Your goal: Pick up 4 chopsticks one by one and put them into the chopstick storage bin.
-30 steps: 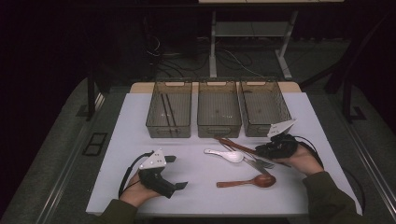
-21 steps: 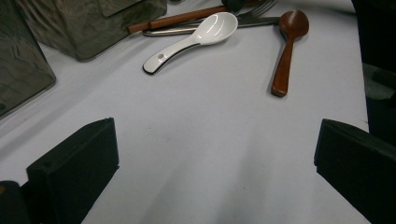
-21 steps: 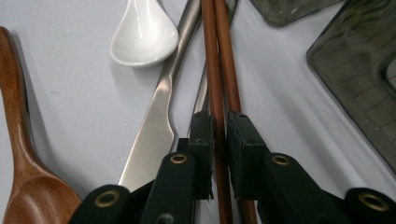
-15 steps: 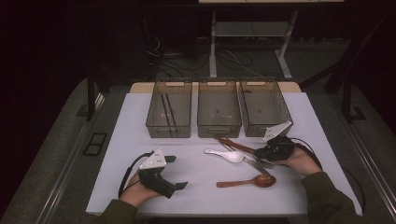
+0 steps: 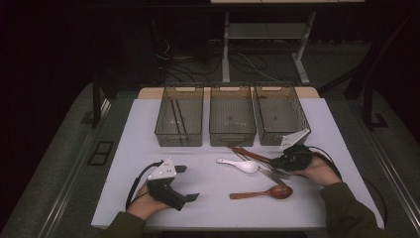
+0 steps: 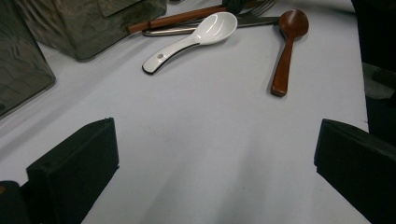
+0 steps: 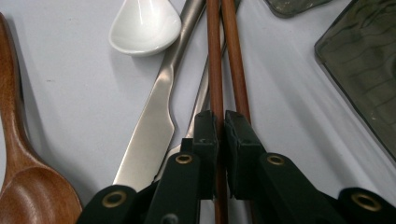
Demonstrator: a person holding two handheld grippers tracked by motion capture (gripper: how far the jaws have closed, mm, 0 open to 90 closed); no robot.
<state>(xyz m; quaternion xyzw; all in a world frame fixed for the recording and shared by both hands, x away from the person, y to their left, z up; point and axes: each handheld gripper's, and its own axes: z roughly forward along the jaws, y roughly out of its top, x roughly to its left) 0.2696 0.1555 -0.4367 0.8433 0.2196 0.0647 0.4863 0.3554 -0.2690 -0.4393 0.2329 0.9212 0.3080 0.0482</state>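
Note:
A pair of brown chopsticks (image 7: 224,56) lies on the white table (image 5: 218,208) over a steel knife (image 7: 154,116) and a fork. My right gripper (image 7: 222,128) has just been closing and is now shut on one chopstick, whose shaft runs between the pads. In the high view that right gripper (image 5: 277,161) is at the right, in front of the bins. A white ceramic spoon (image 5: 240,164) and a wooden spoon (image 5: 265,193) lie close by. My left gripper (image 5: 187,182) rests on the table at the front left, open, with bare tabletop between its jaws (image 6: 215,163).
Three clear bins stand in a row at the back: the left bin (image 5: 180,130) holds dark chopsticks, and the middle bin (image 5: 232,131) and right bin (image 5: 280,130) look bare. The right bin's corner (image 7: 364,60) is close to my right gripper. Dark floor surrounds the table.

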